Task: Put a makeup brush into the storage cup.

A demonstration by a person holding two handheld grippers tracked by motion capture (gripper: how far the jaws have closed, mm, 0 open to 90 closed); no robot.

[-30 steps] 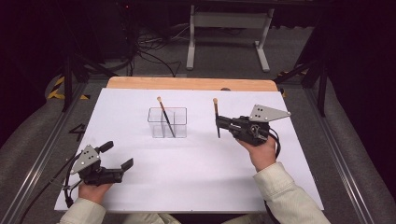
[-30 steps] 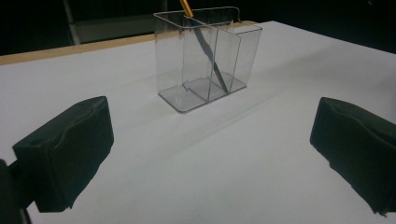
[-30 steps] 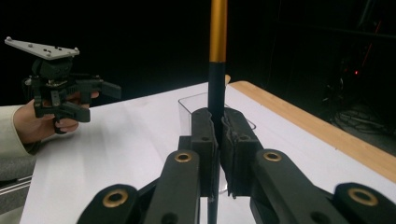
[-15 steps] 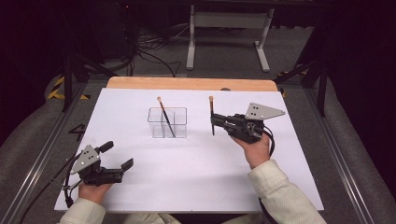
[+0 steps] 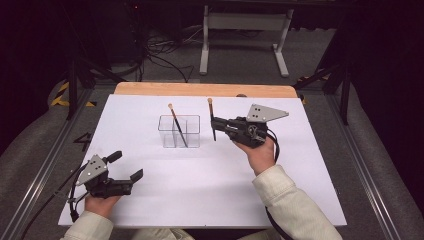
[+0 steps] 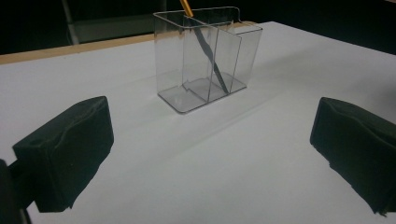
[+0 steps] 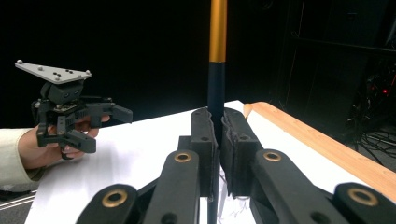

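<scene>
A clear plastic holder (image 5: 192,125) with compartments stands mid-table, and one black brush (image 5: 177,127) with a pale tip leans in it. Just right of the holder, my right gripper (image 5: 215,123) is shut on a second brush (image 5: 211,116), held upright above the table. In the right gripper view the pads (image 7: 203,135) clamp the black and gold handle (image 7: 217,70). My left gripper (image 5: 126,165) rests open at the near left. Its view shows the holder (image 6: 233,56) and the brush inside (image 6: 211,63) ahead, between its wide-apart pads (image 6: 70,149).
White paper (image 5: 200,185) covers the table, with a wooden strip (image 5: 200,89) along the far edge. Beyond it are a metal stand (image 5: 240,22) and floor cables (image 5: 160,60). Black rails run along both sides of the table.
My right gripper has carried the upright brush leftward, closer to the clear holder. The left gripper has stayed put.
</scene>
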